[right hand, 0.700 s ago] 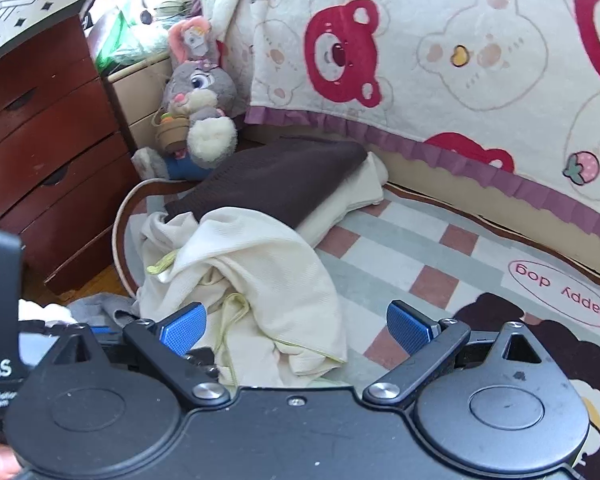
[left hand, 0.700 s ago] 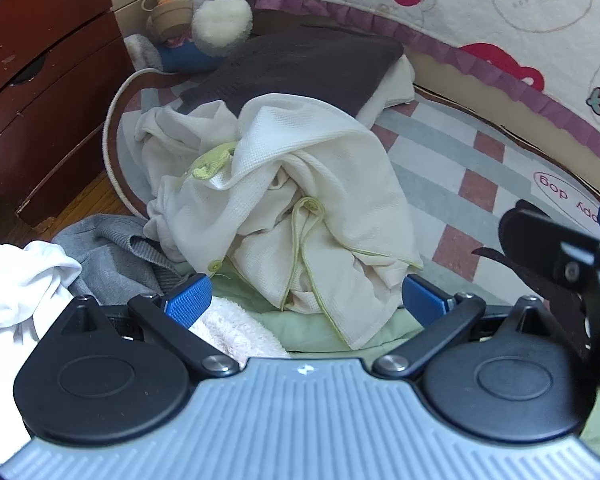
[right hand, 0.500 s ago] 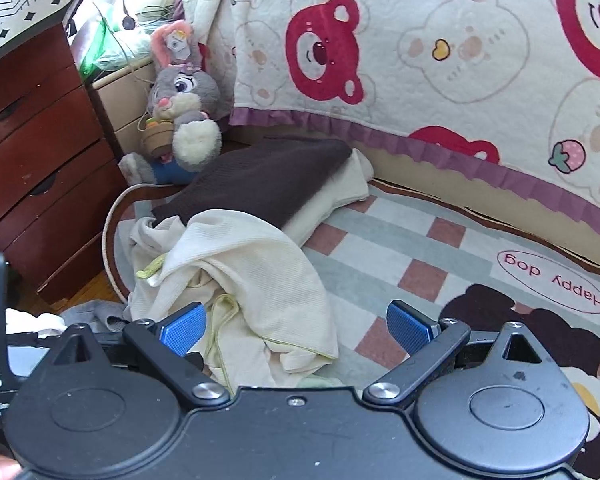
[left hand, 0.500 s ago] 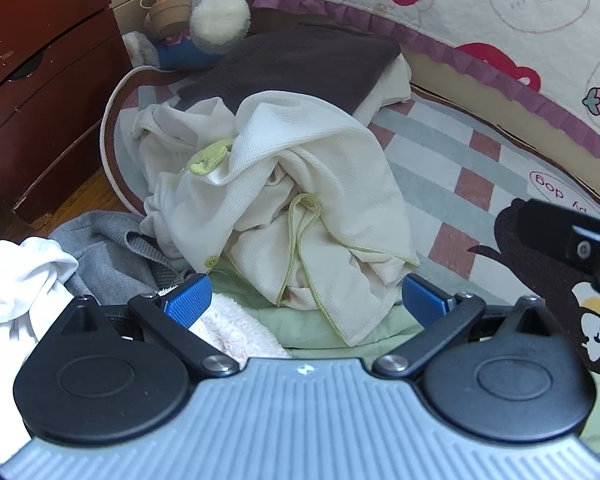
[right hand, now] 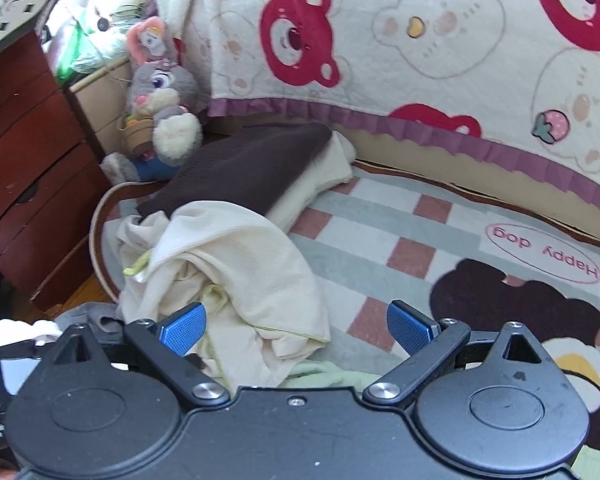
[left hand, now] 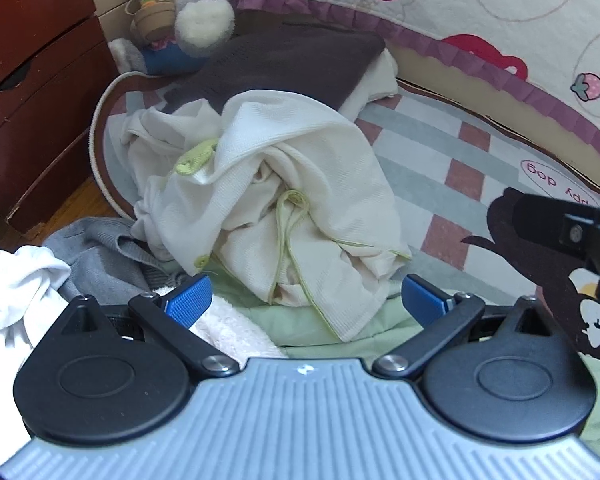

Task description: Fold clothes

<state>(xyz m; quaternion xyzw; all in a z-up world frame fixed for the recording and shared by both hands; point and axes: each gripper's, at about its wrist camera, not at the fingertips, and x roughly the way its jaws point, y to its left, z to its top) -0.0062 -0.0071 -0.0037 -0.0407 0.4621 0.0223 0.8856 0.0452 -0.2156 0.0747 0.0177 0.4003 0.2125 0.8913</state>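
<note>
Step in hand: you are hovering both tools over a heap of unfolded laundry on a checked floor mat; by my reading, you are choosing a garment and nothing is picked up yet.
Left gripper: you are holding it spread wide and empty, tilted down at the heap.
Right gripper: you are holding it equally wide and empty, to the right of the left one.
Cream garment: it is lying crumpled with pale green trim, just beyond the left tool's blue pads.
Other laundry: a grey garment is lying near left; a folded brown garment is lying farther back.
Next move: you are probably needing to lower one tool onto a cream edge, close, lift and spread it flat.
</note>
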